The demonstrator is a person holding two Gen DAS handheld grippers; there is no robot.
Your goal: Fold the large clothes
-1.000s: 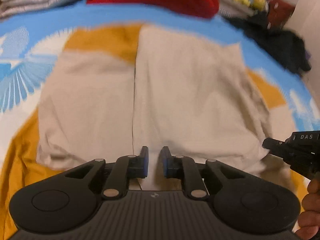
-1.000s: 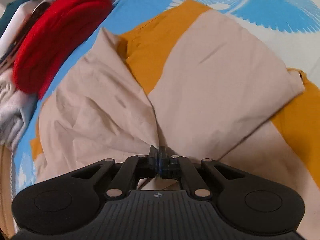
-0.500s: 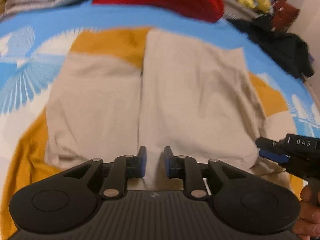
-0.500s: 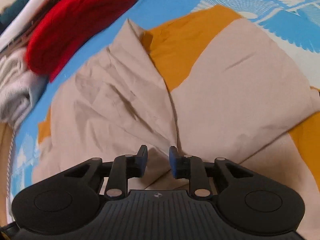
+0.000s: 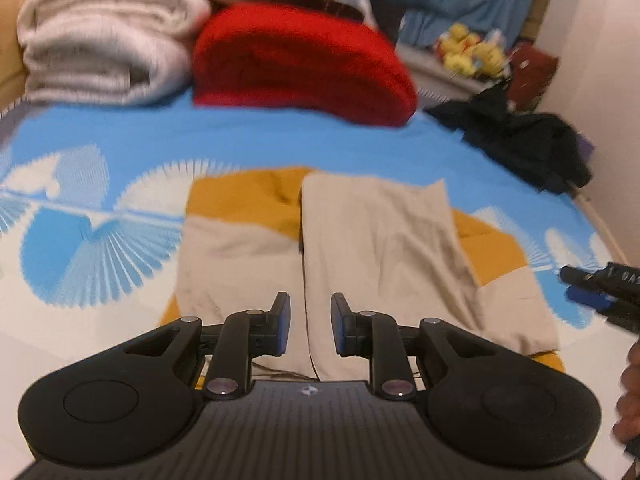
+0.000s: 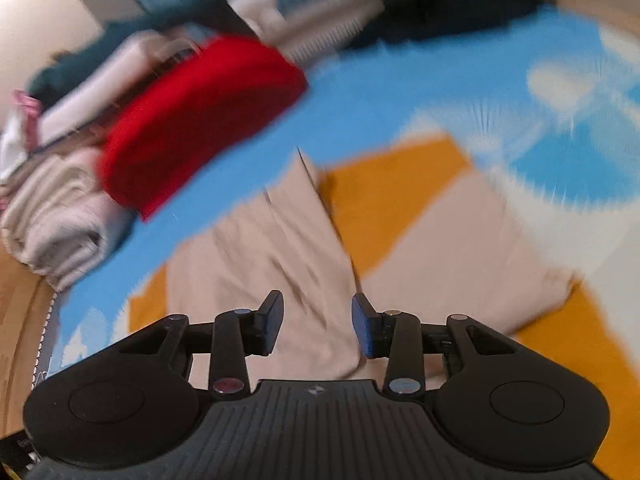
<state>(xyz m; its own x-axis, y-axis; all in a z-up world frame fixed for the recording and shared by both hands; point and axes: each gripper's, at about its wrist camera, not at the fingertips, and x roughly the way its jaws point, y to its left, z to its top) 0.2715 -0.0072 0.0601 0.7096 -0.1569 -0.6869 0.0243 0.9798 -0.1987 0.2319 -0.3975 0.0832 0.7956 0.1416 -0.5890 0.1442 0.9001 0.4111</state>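
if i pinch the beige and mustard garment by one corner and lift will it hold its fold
Probably not. The beige and mustard cloth garment looks thin and creased, so it should droop and unfold. It likely weighs little. On the blue patterned bedsheet it would probably drag and bunch rather than slide.

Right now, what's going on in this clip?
A person is folding a beige and mustard-yellow garment spread on a blue-and-white patterned bed cover. Both beige side panels lie folded in toward the middle. Neither tool grips cloth: the left hand-held gripper is open above the garment, and the right hand-held gripper has its jaws opening with nothing between them. A red folded knit lies behind.
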